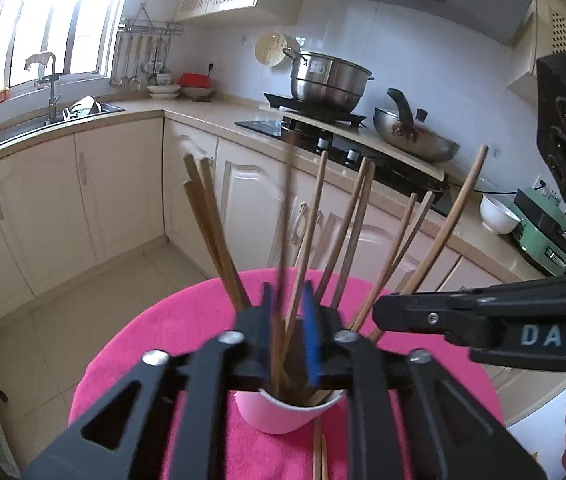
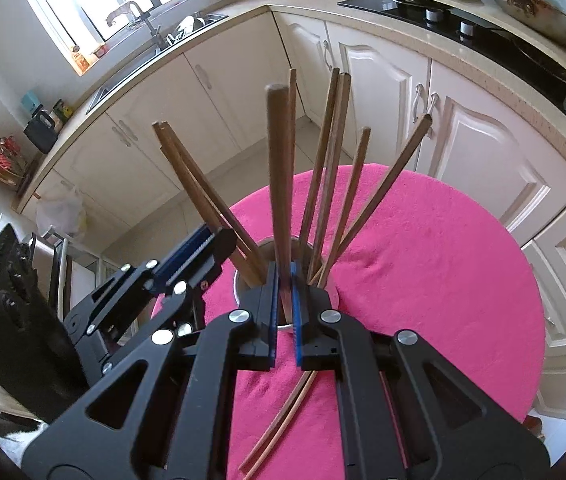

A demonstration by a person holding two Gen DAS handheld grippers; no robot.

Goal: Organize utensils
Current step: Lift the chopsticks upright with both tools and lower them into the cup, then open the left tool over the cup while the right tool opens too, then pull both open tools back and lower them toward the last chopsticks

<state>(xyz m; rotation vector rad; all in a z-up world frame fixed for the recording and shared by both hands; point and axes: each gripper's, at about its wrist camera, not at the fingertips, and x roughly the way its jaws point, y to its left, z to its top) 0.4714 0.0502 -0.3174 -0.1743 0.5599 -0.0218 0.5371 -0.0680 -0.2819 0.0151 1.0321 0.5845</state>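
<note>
A pink cup (image 1: 283, 414) stands on a round table with a pink cloth (image 1: 163, 340) and holds several wooden chopsticks (image 1: 347, 216) fanned upward. My left gripper (image 1: 289, 300) hovers over the cup with its jaws apart, and a blurred chopstick (image 1: 285, 240) stands loose between them. My right gripper (image 2: 283, 280) is shut on one upright brown chopstick (image 2: 279, 168) above the cup (image 2: 239, 284). Two more chopsticks (image 2: 283, 412) lie on the cloth (image 2: 423, 280) in front of the cup. The right gripper (image 1: 483, 320) reaches in from the right in the left wrist view.
Cream kitchen cabinets (image 1: 115, 192) surround the table. A sink (image 1: 43, 120) sits under the window at left. A steel pot (image 1: 327, 80) and a wok (image 1: 415, 136) stand on the hob at the back. A white bowl (image 1: 497, 214) and a green appliance (image 1: 543, 236) are on the counter at right.
</note>
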